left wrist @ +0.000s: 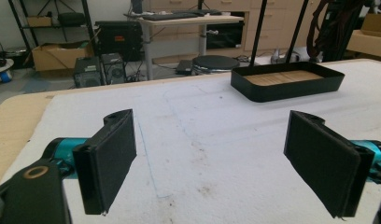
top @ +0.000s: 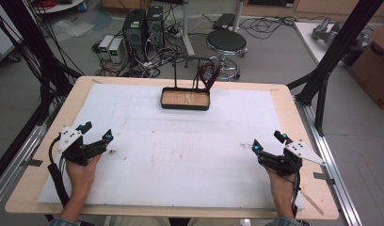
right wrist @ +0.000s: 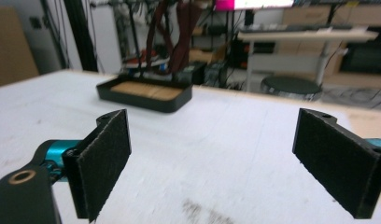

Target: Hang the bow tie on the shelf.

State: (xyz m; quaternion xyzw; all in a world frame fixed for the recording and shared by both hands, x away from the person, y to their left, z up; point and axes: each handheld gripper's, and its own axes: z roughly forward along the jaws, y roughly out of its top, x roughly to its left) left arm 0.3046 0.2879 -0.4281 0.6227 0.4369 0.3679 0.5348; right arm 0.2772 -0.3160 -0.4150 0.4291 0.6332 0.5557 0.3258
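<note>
A black tray [top: 186,106] with a wooden floor stands at the far middle of the table, under a thin black rack [top: 195,59] from which dark red straps [top: 208,75] hang. My left gripper [top: 96,132] rests at the near left of the white mat, open, nothing between its pads [left wrist: 111,158]. At the near right my right gripper [top: 268,141] is open too, its pads [right wrist: 102,161] wide apart and bare. The tray [left wrist: 286,81] lies ahead and to the right in the left gripper view; in the right gripper view the tray [right wrist: 144,94] lies ahead and to the left, straps [right wrist: 179,32] above it.
A white mat [top: 180,141] with faint smudges covers most of the wooden table [top: 293,108]. Beyond the far edge stand a round stool [top: 226,42], computer towers [top: 143,26] and tangled cables. Black frame posts [top: 340,42] rise at the right, and a cardboard box [top: 376,66] sits beyond them.
</note>
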